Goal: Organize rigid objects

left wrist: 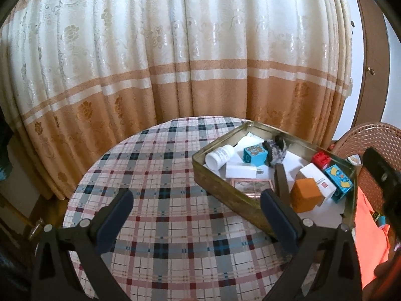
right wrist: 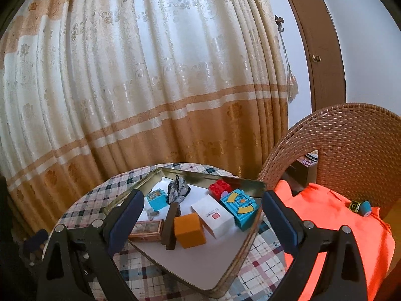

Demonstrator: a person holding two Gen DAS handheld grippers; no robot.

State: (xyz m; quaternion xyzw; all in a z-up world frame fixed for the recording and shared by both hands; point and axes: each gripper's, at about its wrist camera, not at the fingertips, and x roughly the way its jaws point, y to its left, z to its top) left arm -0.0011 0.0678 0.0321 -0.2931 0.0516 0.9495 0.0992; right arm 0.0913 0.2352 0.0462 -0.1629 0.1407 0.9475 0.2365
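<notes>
A gold metal tin (left wrist: 220, 190) (right wrist: 240, 258) sits on the round plaid table (left wrist: 160, 195). Inside lie an orange block (left wrist: 305, 194) (right wrist: 189, 229), a white box (left wrist: 317, 179) (right wrist: 213, 215), a blue toy brick (left wrist: 340, 181) (right wrist: 240, 207), a red brick (left wrist: 320, 159) (right wrist: 219, 188), a small blue cube (left wrist: 254, 154) (right wrist: 156, 199), a white bottle (left wrist: 219, 156), a grey rock (left wrist: 275, 150) (right wrist: 178, 188), a dark stick (right wrist: 170, 225) and a framed tile (left wrist: 252, 186) (right wrist: 147, 229). My left gripper (left wrist: 198, 215) is open above the cloth, left of the tin. My right gripper (right wrist: 200, 220) is open and empty, held above the tin.
A wicker chair (right wrist: 351, 145) stands right of the table with an orange cloth (right wrist: 333, 225) and a small blue roll (right wrist: 364, 208) on it. A cream and tan curtain (left wrist: 175, 62) hangs behind. A brown door frame (right wrist: 318, 50) is at the right.
</notes>
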